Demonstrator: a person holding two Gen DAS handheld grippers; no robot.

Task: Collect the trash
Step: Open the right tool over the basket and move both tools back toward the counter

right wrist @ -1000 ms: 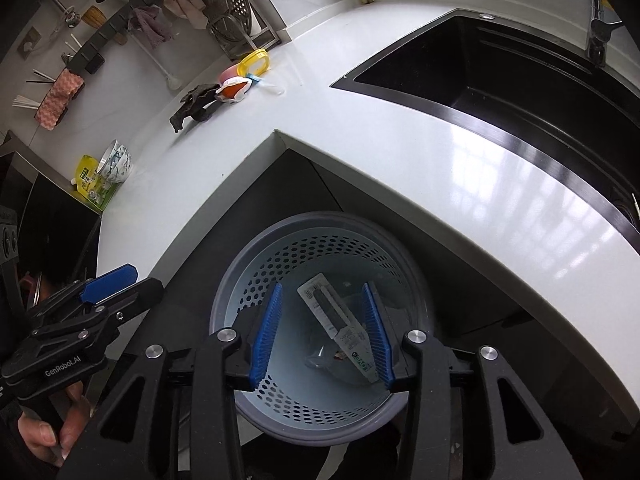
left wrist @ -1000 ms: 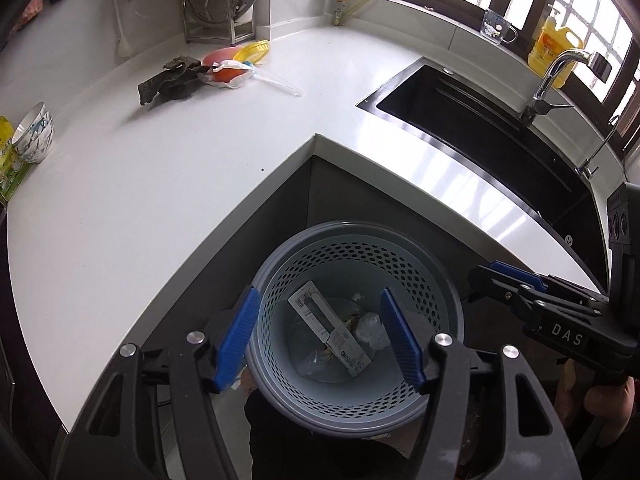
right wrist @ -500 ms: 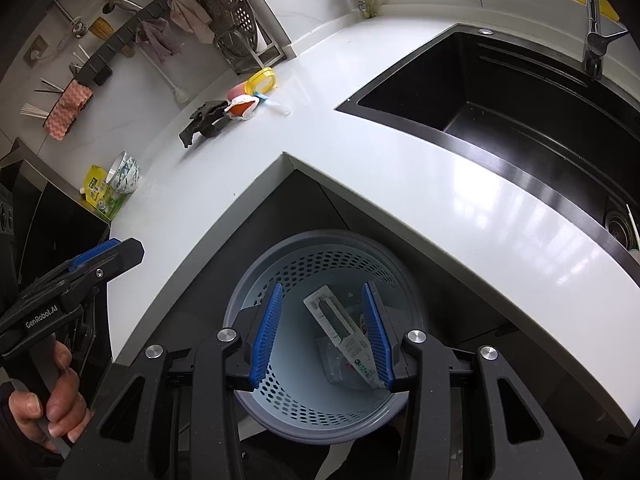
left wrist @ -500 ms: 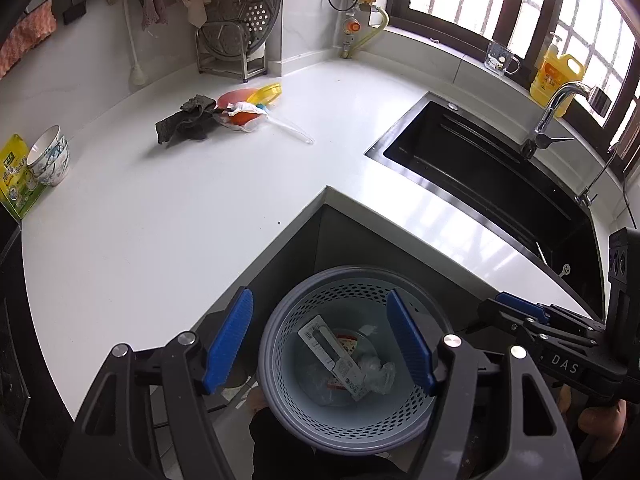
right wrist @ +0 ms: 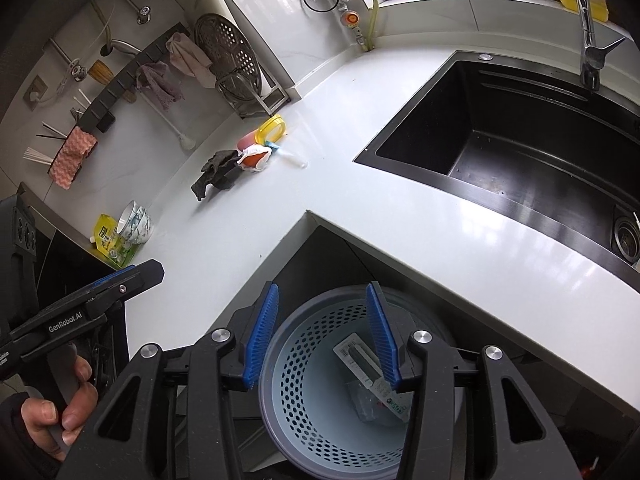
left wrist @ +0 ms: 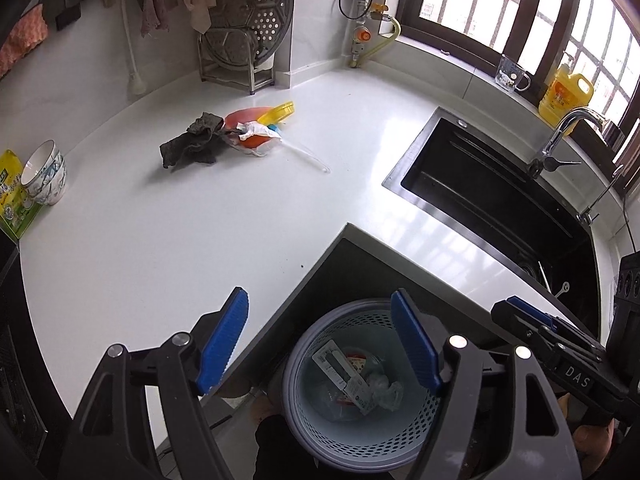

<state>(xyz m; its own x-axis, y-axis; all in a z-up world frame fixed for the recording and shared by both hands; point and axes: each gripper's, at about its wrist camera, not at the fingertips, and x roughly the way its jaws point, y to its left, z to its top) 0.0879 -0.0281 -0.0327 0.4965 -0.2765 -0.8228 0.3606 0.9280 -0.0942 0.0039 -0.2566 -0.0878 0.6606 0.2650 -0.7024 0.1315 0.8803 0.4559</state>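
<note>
Both grippers, left [left wrist: 320,344] and right [right wrist: 322,334], hang over the perforated wastebasket [left wrist: 308,440] with jaws opening and nothing between them. Inside it lie a flat printed package [right wrist: 370,376] and crumpled wrappers [left wrist: 384,388], while more litter [left wrist: 250,132] sits on the white counter [left wrist: 180,220]

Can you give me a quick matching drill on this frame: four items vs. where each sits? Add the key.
Items:
1. flat package
2. dark rag
3. yellow bottle
4. stacked bowls

Places:
A. on the window ledge behind the faucet
B. at the counter's far left edge, against a green-and-yellow packet
C. inside the perforated basket
D. mid-counter, touching an orange item

Pairs: 1-C, 2-D, 3-A, 4-B
</note>
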